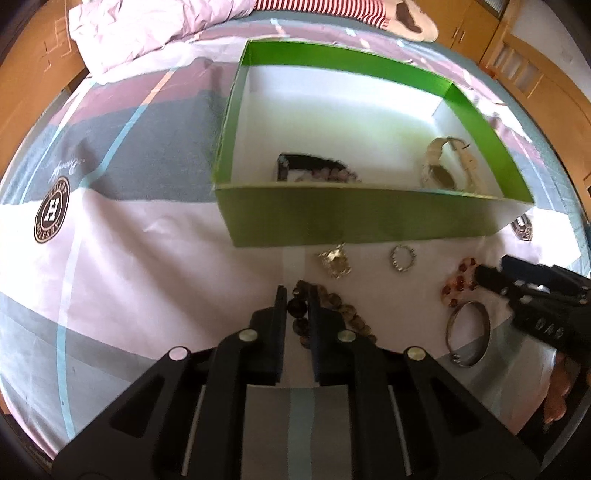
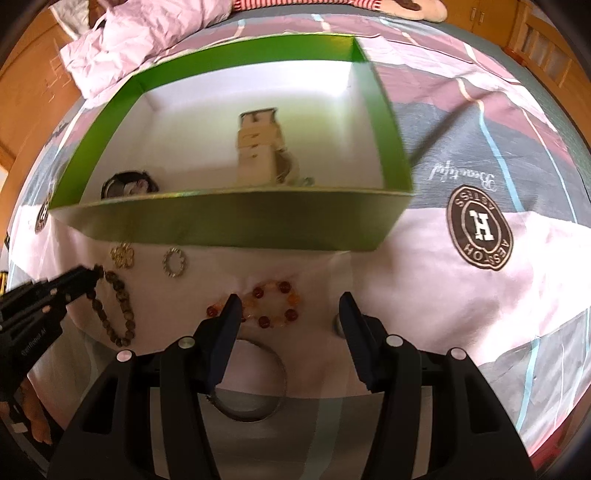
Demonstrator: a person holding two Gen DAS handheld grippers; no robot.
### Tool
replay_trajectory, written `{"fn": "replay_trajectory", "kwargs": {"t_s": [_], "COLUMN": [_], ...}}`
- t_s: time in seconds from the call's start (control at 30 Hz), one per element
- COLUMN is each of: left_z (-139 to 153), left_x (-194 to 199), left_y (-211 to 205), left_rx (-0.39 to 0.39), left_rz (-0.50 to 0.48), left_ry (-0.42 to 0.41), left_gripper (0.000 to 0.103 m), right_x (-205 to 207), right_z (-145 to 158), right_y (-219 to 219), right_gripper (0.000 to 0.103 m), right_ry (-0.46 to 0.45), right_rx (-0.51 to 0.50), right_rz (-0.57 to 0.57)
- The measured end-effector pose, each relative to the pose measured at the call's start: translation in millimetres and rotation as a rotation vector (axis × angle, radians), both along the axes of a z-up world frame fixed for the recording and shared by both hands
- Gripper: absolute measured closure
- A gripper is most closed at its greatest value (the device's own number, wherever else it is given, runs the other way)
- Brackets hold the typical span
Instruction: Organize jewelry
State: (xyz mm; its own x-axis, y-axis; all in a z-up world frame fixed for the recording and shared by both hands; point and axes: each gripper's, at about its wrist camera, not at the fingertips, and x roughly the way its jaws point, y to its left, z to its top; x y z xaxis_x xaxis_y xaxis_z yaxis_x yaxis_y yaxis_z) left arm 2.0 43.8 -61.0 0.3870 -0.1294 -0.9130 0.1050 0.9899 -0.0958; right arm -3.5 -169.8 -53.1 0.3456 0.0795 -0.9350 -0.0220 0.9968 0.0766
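A green box (image 1: pixel 369 221) with a white inside stands on the bed. It holds a cream watch (image 1: pixel 443 162) and a dark beaded piece (image 1: pixel 314 171). My left gripper (image 1: pixel 297 295) is shut on a dark brown bead bracelet (image 1: pixel 336 314) lying on the sheet. My right gripper (image 2: pixel 290 302) is open, its jaws either side of an amber bead bracelet (image 2: pixel 273 304). A silver bangle (image 2: pixel 255 380) lies under the right gripper. A gold pendant (image 1: pixel 334 260) and a small silver ring bracelet (image 1: pixel 402 258) lie by the box front.
The bed sheet (image 1: pixel 129 258) is pink, grey and white with round logos. A crumpled pink quilt (image 1: pixel 147 29) lies at the far left. Wooden furniture (image 1: pixel 535 74) stands beyond the bed on the right. A small metal piece (image 2: pixel 338 325) lies by my right finger.
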Motion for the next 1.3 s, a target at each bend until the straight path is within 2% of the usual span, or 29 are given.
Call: {"fn": "replay_trajectory", "kwargs": {"t_s": [0.13,0.4,0.5,0.57,0.6,0.77,0.8,0.93,1.0,1.3], "left_z": [-11,-15,-15,-16,-16,-17,-17,-16,-15,-14], "left_x": [0,-1,-1,0,1,2,2,1,1,3], "left_y": [-4,-15,-16,-17,-19,-22,-23,-25,-26,-21], "left_rx": [0.042,0.105,0.123,0.156,0.161,0.166,0.164,0.153,0.155,0.148], "left_rz": [-0.012,-0.043,-0.041,-0.039,-0.039,-0.053,-0.055,-0.067,-0.068,-0.052], "left_ry": [0.051,0.040,0.032,0.023,0.021,0.020,0.022,0.019,0.016,0.011], "left_gripper": [0.089,0.082,0.073,0.062,0.061,0.064,0.065,0.082,0.086,0.092], "right_x": [-1,-3,-6,-7,-6,-5,-6,-6,-9,-13], "right_z": [-1,-10,-13,-16,-18,-21,-20,-17,-16,-12], "right_y": [-5,20,31,37,39,41,41,47,49,47], "right_gripper": [0.048,0.048,0.050,0.051,0.051,0.052,0.057,0.076,0.080,0.087], "right_ry": [0.005,-0.021,-0.034,-0.044,-0.043,-0.036,-0.036,-0.040,-0.045,-0.053], "right_rx": [-0.005,-0.099,-0.135,-0.148,-0.147,-0.141,-0.125,-0.103,-0.104,-0.093], "right_rz": [-0.016,0.071,0.117,0.134,0.140,0.140,0.139,0.155,0.164,0.165]}}
